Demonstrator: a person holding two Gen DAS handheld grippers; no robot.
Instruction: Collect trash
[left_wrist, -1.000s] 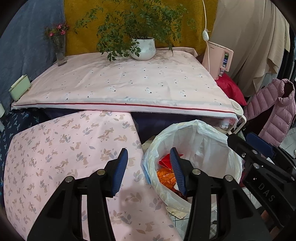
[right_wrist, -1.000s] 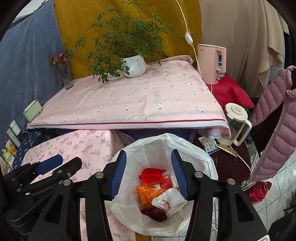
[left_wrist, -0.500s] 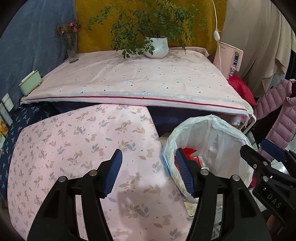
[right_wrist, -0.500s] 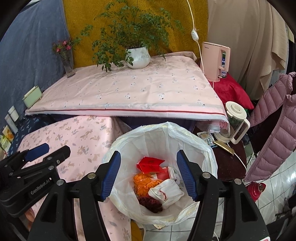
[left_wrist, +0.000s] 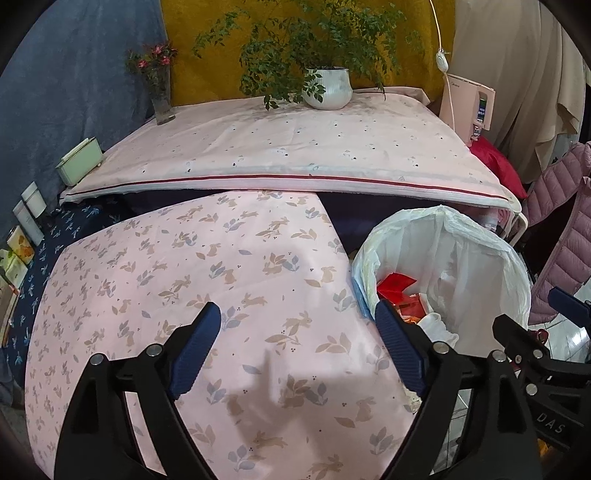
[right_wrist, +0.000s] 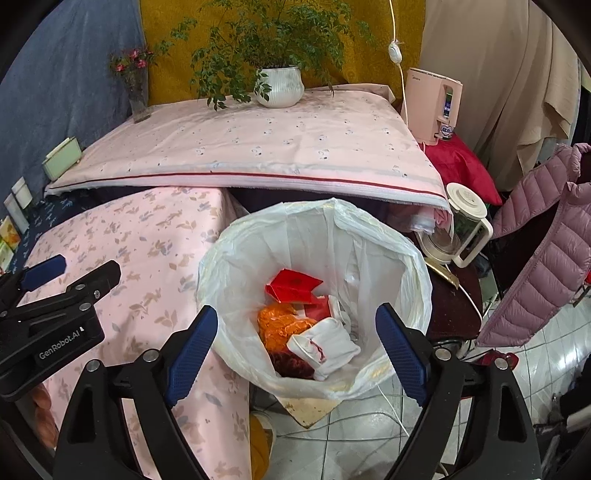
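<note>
Right wrist view: your right gripper (right_wrist: 297, 341) hangs over the bin bag (right_wrist: 413, 266), fingers spread wide and holding nothing.

Your left gripper (left_wrist: 299, 345) is likewise spread and empty, above the pink rabbit-print cloth (left_wrist: 207, 266), just beside the bag. The trash sits at the bottom of the bag: a red carton (right_wrist: 293, 286), an orange crumpled wrapper (right_wrist: 280, 325) and a white wad (right_wrist: 325, 345). Judge all of it light and soft; it should crush easily under the pads. The bag film looks thin, slippery and easy to tear, so take hold at the bunched rim, not the wall.
</note>
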